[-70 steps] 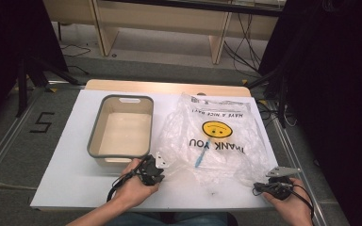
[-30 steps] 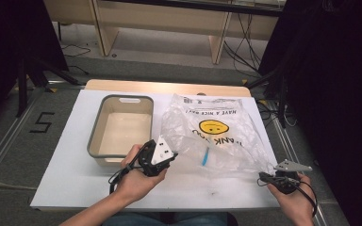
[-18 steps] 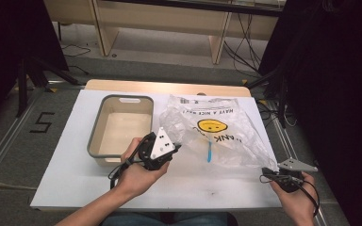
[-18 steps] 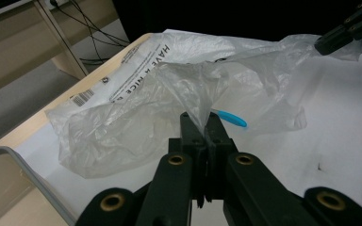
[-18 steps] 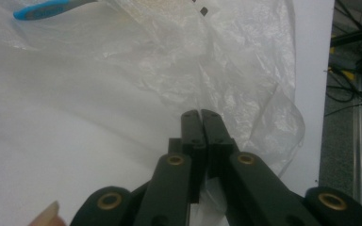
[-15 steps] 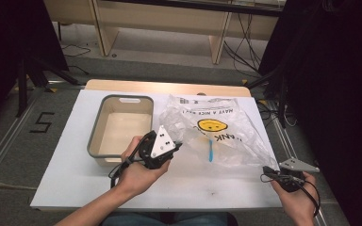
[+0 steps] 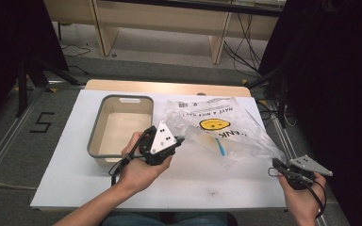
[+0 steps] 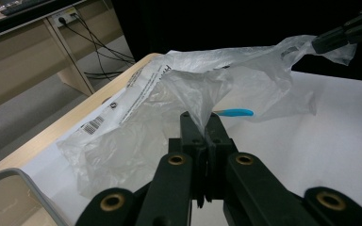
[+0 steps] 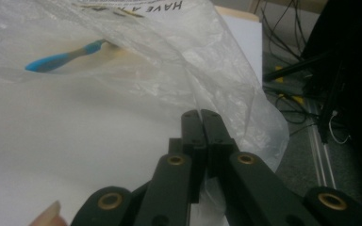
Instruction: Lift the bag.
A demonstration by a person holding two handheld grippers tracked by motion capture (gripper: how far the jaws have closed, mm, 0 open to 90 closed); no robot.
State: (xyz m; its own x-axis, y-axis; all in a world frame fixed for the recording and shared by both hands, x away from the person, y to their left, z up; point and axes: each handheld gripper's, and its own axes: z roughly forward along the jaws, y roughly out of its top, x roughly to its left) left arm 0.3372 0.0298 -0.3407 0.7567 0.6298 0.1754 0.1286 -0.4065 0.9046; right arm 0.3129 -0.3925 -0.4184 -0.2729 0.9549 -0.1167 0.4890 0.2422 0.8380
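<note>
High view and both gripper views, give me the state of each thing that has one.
Plastic bag: stretched between both tongs, mouth lifted.
Blue-handled item: lying inside the bag.
Bin: upright, looks empty.
Left tongs: shut on the bag.
Right tongs: shut on the bag.

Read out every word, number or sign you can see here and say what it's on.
"HAVE A NICE DAY", upside down in the high view: plastic bag.
Yellow smiley face: same bag.
Line under the smiley: too blurred to read.
Barcode print: too small.
"5": floor beside the table.

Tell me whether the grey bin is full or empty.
Empty: the high view shows the grey bin's bare pale floor, nothing inside it.
</note>
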